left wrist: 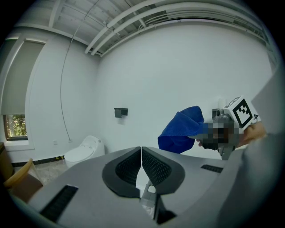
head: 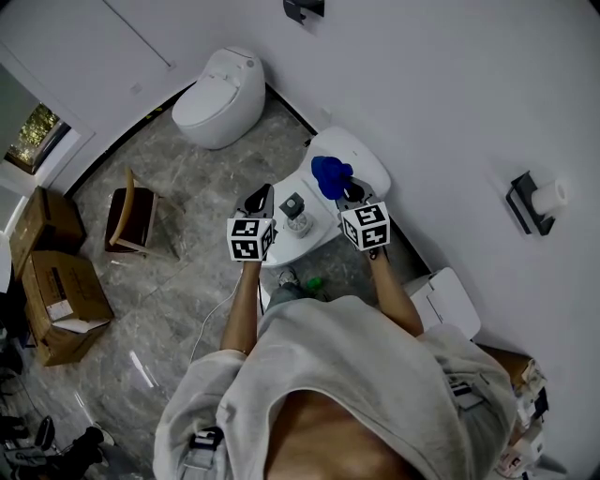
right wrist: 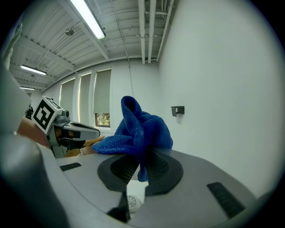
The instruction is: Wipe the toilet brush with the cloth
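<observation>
Right gripper view: right gripper pinches the blue cloth, bunched above its jaws; left gripper is pressed together, empty.

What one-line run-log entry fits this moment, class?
left tongs: shut, empty | right tongs: shut on blue cloth | toilet brush: between both tongs, untouched

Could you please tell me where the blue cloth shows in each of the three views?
Head view: cloth near centre, at the tip of the right tool.
Left gripper view: cloth right of centre, beyond the shut jaws.
Right gripper view: cloth at centre, clamped between the jaws.
Shared landmark: black wall bracket.
</observation>
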`<state>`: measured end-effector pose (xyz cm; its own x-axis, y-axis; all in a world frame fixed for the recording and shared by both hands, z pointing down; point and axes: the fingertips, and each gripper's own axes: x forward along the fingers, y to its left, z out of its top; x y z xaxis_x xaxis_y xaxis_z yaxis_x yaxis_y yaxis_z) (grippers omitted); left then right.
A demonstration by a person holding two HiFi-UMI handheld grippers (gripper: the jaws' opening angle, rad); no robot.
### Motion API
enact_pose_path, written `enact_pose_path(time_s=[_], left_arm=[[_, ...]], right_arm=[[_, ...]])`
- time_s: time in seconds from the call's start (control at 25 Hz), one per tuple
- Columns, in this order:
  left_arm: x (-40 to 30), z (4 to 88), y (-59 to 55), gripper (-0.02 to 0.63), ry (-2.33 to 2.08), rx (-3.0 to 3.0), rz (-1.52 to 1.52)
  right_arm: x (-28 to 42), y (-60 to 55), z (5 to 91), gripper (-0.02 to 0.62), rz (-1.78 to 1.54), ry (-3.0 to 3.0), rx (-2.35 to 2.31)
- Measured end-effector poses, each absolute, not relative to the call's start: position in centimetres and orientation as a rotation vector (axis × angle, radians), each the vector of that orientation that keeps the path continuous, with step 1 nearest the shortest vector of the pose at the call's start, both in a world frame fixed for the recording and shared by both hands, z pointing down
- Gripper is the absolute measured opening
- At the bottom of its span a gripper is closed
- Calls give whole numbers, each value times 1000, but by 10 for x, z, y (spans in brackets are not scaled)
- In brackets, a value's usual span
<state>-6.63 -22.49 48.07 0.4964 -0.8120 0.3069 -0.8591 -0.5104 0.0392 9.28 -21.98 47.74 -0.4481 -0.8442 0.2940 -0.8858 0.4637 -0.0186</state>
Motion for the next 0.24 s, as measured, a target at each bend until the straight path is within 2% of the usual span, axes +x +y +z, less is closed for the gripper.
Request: enact_pose_path(time_s=[0.24], left_arm=[[-65, 482, -226, 23, -1442, 2537, 353]], right_arm=[[93, -220, 482, 51, 258, -2470, 1480]])
